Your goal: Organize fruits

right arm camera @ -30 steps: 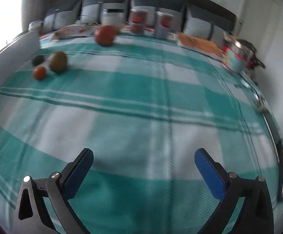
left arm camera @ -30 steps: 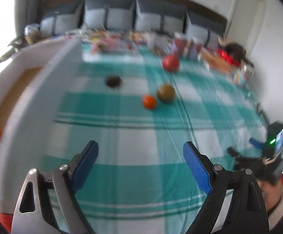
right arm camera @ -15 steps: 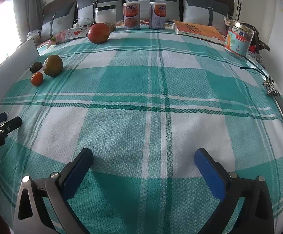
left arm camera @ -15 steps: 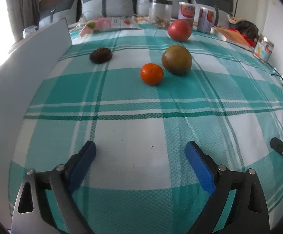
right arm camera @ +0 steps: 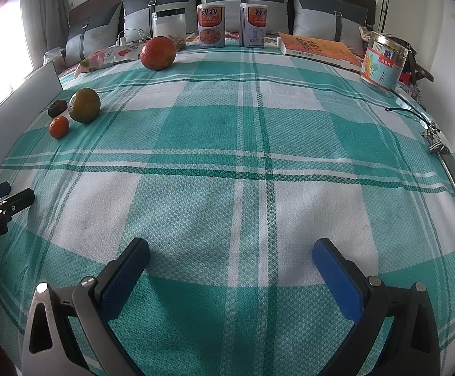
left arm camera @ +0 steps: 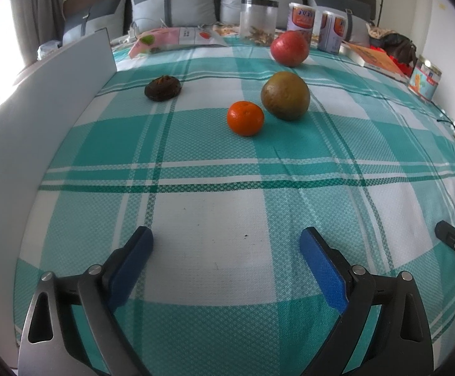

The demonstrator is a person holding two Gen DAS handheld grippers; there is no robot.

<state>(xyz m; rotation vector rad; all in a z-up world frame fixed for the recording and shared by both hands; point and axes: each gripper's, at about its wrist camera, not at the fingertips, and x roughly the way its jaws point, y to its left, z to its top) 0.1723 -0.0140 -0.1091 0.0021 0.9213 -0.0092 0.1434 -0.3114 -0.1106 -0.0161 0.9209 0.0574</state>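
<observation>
The four fruits lie well ahead on the bed's checked cover: a small orange just beside a green-brown fruit, a dark wrinkled fruit off to their left near the white board, and a red fruit farther back. The left hand-held gripper faces them almost straight on, jaws wide apart and empty. The right hand-held gripper, equally spread and empty, has them far to its left, so I judge the left nearer.
</observation>
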